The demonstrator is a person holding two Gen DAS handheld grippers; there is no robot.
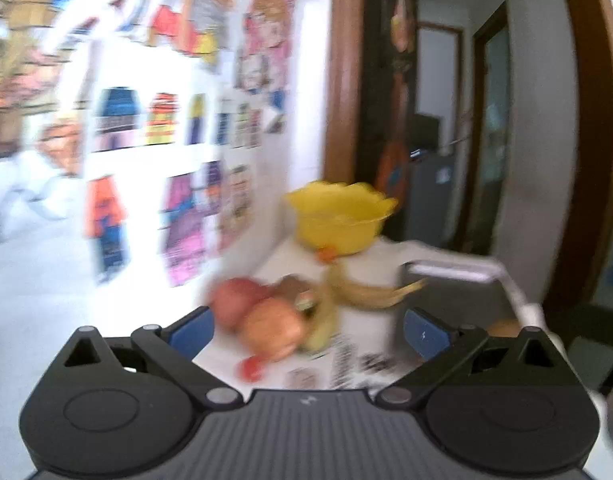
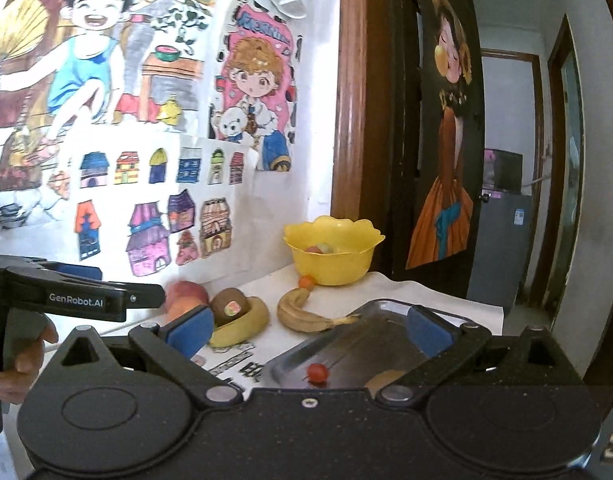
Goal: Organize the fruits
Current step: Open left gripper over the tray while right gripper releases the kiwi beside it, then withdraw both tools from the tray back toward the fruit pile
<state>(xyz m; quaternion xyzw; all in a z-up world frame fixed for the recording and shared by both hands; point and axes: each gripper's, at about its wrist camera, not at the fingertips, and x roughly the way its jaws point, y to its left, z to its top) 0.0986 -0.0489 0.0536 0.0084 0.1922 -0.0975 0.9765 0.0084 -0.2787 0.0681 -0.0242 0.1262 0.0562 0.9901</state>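
The left wrist view is blurred. My left gripper (image 1: 308, 330) is open and empty, just short of two red apples (image 1: 262, 316); a small red fruit (image 1: 250, 369) lies below them. A kiwi (image 2: 229, 306) rests on a banana (image 2: 242, 326). A second banana (image 2: 306, 314) lies beside a metal tray (image 2: 370, 344) holding a cherry tomato (image 2: 317, 372). A yellow bowl (image 2: 332, 256) at the back holds small fruits, with a small orange fruit (image 2: 306, 281) at its foot. My right gripper (image 2: 308, 332) is open and empty above the tray's near edge.
The fruits lie on a white table (image 2: 346, 292) against a wall covered in children's drawings (image 2: 146, 160). A wooden door frame (image 2: 354, 100) and dark door with a painted figure (image 2: 446, 160) stand behind the bowl. My left gripper's body (image 2: 82, 300) shows at the left.
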